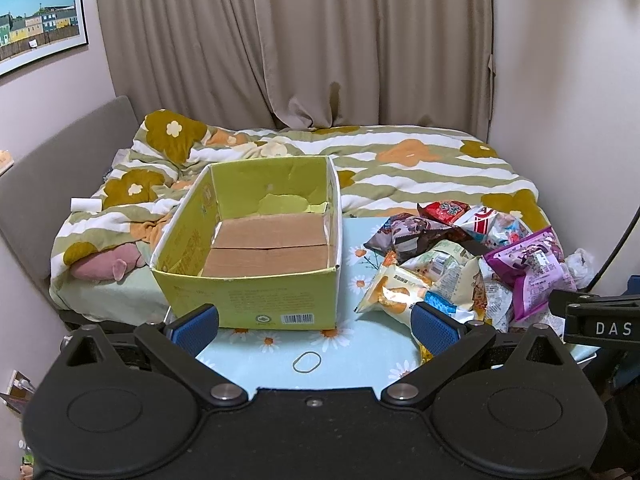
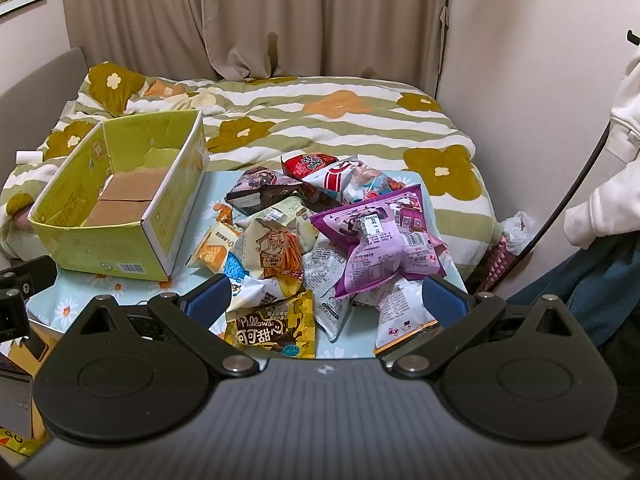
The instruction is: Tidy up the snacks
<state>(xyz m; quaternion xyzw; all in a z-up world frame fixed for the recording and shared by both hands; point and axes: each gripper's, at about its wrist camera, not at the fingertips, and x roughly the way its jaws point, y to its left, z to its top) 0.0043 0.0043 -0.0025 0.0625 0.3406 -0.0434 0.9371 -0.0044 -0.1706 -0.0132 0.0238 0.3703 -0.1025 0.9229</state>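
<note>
Both claws gape wide and hold nothing: left claw (image 1: 316, 322) faces the empty green box (image 1: 256, 248) at the surface's (image 1: 360, 344) left edge, right claw (image 2: 326, 300) hovers over the snack pile (image 2: 320, 240) on the right half. Risks: puffy, slick bags may slip from the pads or burst if squeezed; pulling one could spill neighbours off the near edge (the yellow bag (image 2: 272, 330) already lies there). Lower packets are buried, and the surface's near edge is masked by the claw bodies.

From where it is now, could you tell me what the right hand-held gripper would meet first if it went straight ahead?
Probably the snack pile: the open right hand-held gripper points at it, with the purple bag just ahead, though depth is unclear.
</note>
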